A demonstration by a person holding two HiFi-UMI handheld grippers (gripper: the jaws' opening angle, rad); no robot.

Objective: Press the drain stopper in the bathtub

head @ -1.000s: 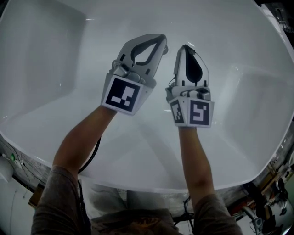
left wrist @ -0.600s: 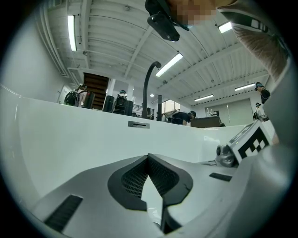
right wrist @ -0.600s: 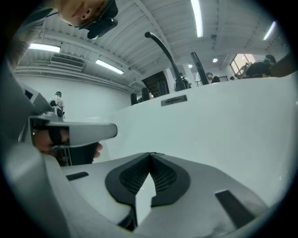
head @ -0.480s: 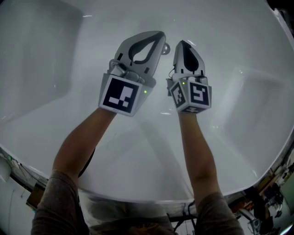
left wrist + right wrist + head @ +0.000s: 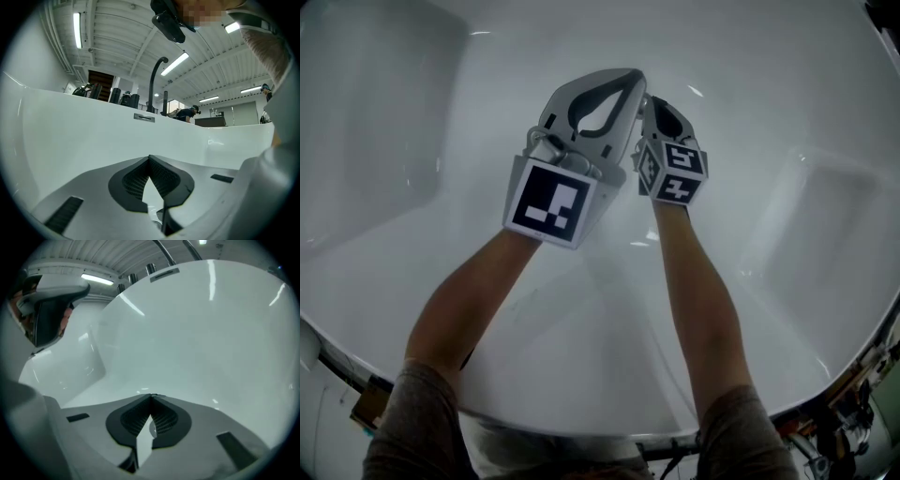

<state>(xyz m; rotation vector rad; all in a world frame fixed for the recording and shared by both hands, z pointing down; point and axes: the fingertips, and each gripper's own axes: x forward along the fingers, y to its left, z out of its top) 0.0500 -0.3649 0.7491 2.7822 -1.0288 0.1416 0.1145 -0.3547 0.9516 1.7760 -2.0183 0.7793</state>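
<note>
Both grippers are down inside the white bathtub (image 5: 412, 141), their tips close together near its floor. In the head view my left gripper (image 5: 633, 77) is shut, its tips meeting ahead of a teardrop-shaped gap. My right gripper (image 5: 651, 101) is tilted steeply downward just right of it, also shut. The drain stopper is hidden under the two tips there. In the right gripper view a small curved chrome edge (image 5: 152, 428), probably the stopper, shows through the gap behind the shut tips (image 5: 151, 396). The left gripper view has shut tips (image 5: 150, 157) with nothing held.
The tub's far wall carries an overflow plate (image 5: 144, 117), with a dark curved faucet (image 5: 154, 84) on the rim above it. A sloped tub wall (image 5: 825, 216) rises on the right. A person stands at a table (image 5: 190, 112) beyond the tub.
My right gripper has moved up and left until it is beside the left gripper's tip, and has tipped further down. The chrome stopper seen between the tips earlier is now covered.
</note>
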